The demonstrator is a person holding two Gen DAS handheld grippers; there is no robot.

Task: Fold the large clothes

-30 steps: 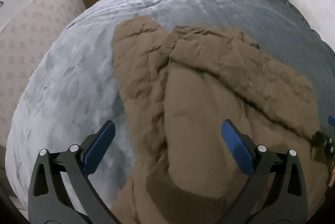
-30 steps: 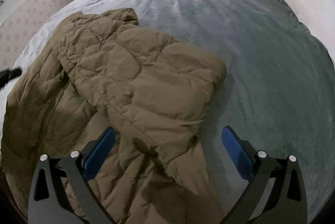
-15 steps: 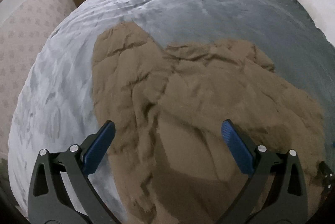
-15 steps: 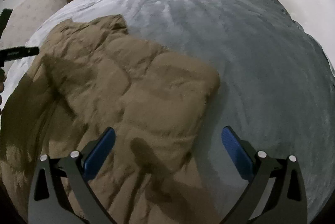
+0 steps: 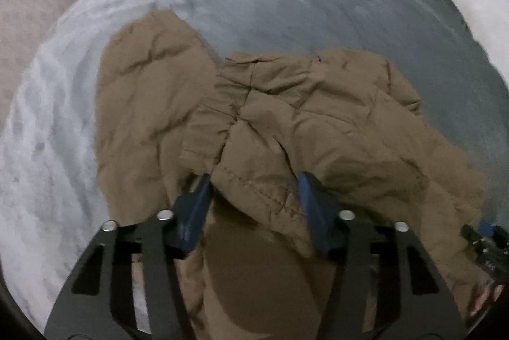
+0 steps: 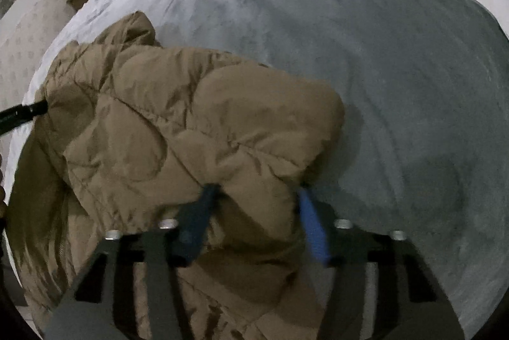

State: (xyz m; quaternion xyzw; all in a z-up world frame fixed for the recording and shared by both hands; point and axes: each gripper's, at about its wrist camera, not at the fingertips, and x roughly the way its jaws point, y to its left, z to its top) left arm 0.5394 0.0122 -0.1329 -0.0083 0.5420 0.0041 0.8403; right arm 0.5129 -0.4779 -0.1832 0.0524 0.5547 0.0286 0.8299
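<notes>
Brown puffer jacket [image 6: 197, 130] lies on grey bedspread [image 6: 397, 69], near side of bed, bunched, side panel or sleeve already thrown over body. Fold only part done: outline lumpy, far end [image 5: 149, 53] unfolded.

Your left gripper [image 5: 254, 190] straddles stitched hem, fingers part-closed around fabric; firm pinch, cannot tell. Your right gripper [image 6: 257, 197] likewise brackets puffy edge; grip not confirmable. Remaining, by judgement: lift hem, fold over, flatten.

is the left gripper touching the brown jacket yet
Touching. In the left wrist view the left gripper has a stitched fold of the brown puffer jacket bunched between its blue fingers, fabric pressed against both.
</notes>
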